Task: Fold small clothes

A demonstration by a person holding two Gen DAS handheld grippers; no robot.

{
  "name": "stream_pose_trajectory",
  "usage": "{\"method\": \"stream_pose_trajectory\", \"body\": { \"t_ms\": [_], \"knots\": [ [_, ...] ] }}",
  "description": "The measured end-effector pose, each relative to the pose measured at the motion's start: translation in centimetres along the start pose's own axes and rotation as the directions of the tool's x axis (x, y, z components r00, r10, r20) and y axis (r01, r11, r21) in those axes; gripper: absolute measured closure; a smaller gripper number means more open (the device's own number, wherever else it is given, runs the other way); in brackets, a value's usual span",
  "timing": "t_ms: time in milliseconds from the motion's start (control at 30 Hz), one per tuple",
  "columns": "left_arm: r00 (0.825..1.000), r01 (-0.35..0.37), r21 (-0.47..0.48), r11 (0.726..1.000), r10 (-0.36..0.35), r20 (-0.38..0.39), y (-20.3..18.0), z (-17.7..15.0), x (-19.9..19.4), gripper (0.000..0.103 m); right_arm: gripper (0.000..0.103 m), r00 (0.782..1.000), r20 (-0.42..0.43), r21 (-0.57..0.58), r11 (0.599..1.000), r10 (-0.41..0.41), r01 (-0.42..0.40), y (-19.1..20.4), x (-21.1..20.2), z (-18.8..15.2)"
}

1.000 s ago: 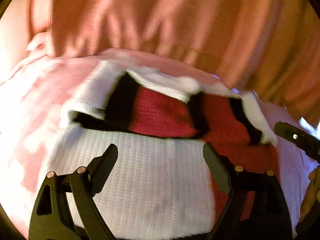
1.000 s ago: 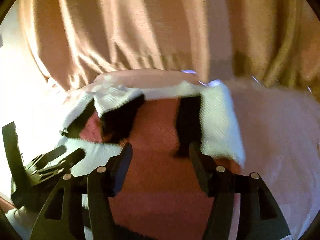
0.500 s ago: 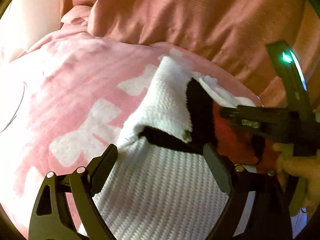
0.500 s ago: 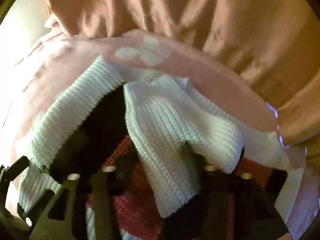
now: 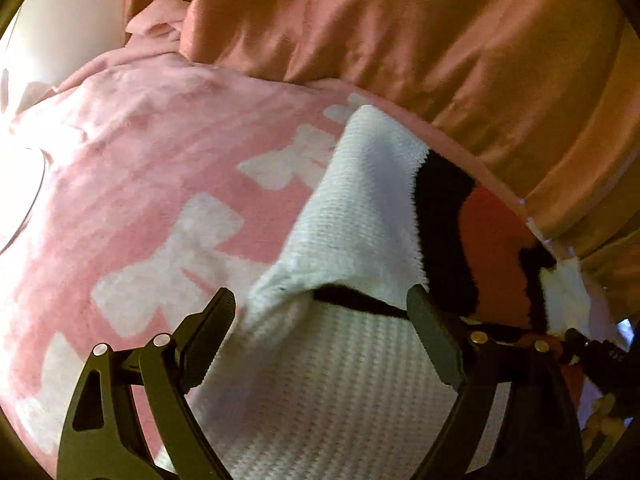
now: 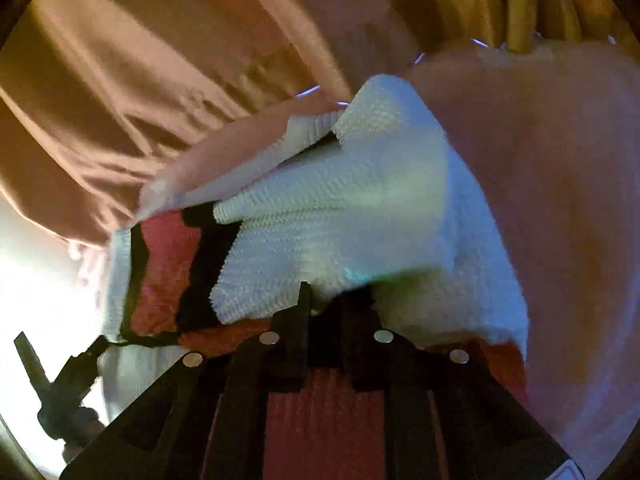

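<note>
I am holding my left tool [image 5: 320,328] wide open and empty over the knit garment [image 5: 360,232] lying on the pink blanket [image 5: 160,168], while my right tool [image 6: 338,304] is opening, its jaws around a white fold.

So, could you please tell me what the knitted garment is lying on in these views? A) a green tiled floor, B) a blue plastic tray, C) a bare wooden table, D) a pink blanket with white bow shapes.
D: in the left wrist view the white, black and red knitted garment lies on a pink blanket printed with white bow shapes, with orange fabric behind it.
</note>
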State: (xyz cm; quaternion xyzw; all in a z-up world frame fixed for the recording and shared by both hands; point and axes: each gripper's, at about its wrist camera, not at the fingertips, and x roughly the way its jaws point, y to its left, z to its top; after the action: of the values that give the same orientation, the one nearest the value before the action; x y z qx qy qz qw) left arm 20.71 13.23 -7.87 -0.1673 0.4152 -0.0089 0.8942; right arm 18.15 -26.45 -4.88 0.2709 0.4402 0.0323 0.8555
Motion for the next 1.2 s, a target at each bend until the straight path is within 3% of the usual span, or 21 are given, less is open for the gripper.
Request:
{"method": "stream_pose_trajectory", "body": {
  "t_ms": [100, 233, 267, 300, 333, 400, 500, 567, 600, 633, 667, 833, 900, 967, 1000, 1067, 1100, 1200],
  "knots": [
    [0.997, 0.074, -0.045, 0.996, -0.075, -0.014, -0.1, 0.3, 0.1, 0.013, 0.049, 0.998, 0.06, 0.014, 1.0, 0.015, -0.016, -0.5, -1.4, 0.5],
    [0.994, 0.11, -0.102, 0.989, -0.112, -0.019, -0.2, 1.0, 1.3, 0.013, 0.049, 0.998, 0.065, 0.064, 0.998, -0.002, -0.002, -1.7, -0.8, 1.6],
    [0.995, 0.1, -0.1, 0.99, -0.102, -0.015, -0.2, 1.2, 1.7, 0.019, 0.056, 0.998, 0.058, 0.076, 0.997, 0.002, -0.006, -2.2, -0.2, 1.8],
    [0.997, 0.072, -0.084, 0.994, -0.073, -0.006, -0.2, 1.4, 2.1, 0.035, 0.088, 0.999, 0.049, 0.082, 0.997, 0.007, -0.011, -2.4, 0.4, 2.1],
    [0.999, 0.038, -0.069, 0.997, -0.038, -0.007, 0.0, 1.5, 2.4, 0.044, 0.095, 0.999, 0.036, 0.086, 0.996, 0.008, -0.011, -2.3, 0.8, 2.5],
    [0.999, 0.033, -0.084, 0.996, -0.035, -0.022, 0.8, 1.8, 2.8, 0.055, 0.096, 0.994, 0.086, 0.07, 0.995, 0.064, -0.07, -1.3, -0.6, 2.6],
    [1.0, 0.007, -0.085, 0.996, -0.006, 0.001, 1.6, 2.5, 2.4, 0.061, 0.096, 0.979, 0.176, -0.019, 0.995, 0.104, -0.102, 0.4, -3.5, 2.6],
    [0.998, -0.048, -0.058, 0.997, 0.05, 0.034, 1.7, 2.9, 1.9, 0.062, 0.096, 0.988, 0.15, -0.044, 0.999, 0.037, -0.03, -0.5, -2.6, 2.4],
    [0.997, -0.072, -0.035, 0.997, 0.073, 0.039, 1.7, 3.0, 2.0, 0.062, 0.096, 0.996, 0.088, -0.026, 1.0, -0.011, 0.014, -1.7, -0.8, 2.4],
    [0.997, -0.066, -0.032, 0.997, 0.067, 0.028, 1.8, 3.0, 2.2, 0.062, 0.096, 0.999, 0.019, 0.019, 0.999, -0.028, 0.027, -3.3, 1.0, 2.0],
    [0.998, -0.058, -0.035, 0.998, 0.059, 0.013, 1.9, 3.0, 2.4, 0.062, 0.097, 1.0, 0.014, 0.037, 0.999, -0.016, 0.016, -3.7, 1.3, 1.8],
    [0.992, -0.126, 0.029, 0.992, 0.125, 0.033, 1.1, 2.8, 2.3, 0.057, 0.089, 0.995, 0.099, -0.008, 1.0, -0.025, 0.026, -2.6, -1.8, 1.6],
    [0.992, -0.124, 0.036, 0.992, 0.123, 0.038, 1.1, 2.7, 1.9, 0.056, 0.089, 0.99, 0.118, -0.038, 0.995, -0.084, 0.088, -2.3, -3.5, 0.8],
    [0.994, -0.107, 0.046, 0.993, 0.105, 0.044, 1.2, 2.6, 1.0, 0.056, 0.084, 0.991, 0.111, -0.037, 0.996, -0.078, 0.082, -2.6, -5.5, -0.6],
    [0.994, -0.097, 0.056, 0.994, 0.094, 0.048, 1.3, 2.4, 0.1, 0.053, 0.075, 0.991, 0.102, -0.036, 0.996, -0.082, 0.086, -3.0, -6.7, -1.7],
    [0.996, -0.079, 0.068, 0.995, 0.076, 0.047, 1.7, 1.9, -1.6, 0.045, 0.067, 0.991, 0.081, -0.045, 0.993, -0.106, 0.109, -3.4, -9.2, -4.4],
    [0.997, -0.065, 0.066, 0.996, 0.062, 0.038, 2.1, 1.3, -2.7, 0.04, 0.067, 0.991, 0.068, -0.055, 0.991, -0.115, 0.119, -3.5, -10.2, -5.7],
    [1.0, -0.024, 0.092, 0.995, 0.024, 0.002, 2.7, -0.7, -5.4, 0.038, 0.06, 0.99, 0.016, -0.082, 0.987, -0.139, 0.14, -4.1, -13.2, -10.0]
  ]
}}
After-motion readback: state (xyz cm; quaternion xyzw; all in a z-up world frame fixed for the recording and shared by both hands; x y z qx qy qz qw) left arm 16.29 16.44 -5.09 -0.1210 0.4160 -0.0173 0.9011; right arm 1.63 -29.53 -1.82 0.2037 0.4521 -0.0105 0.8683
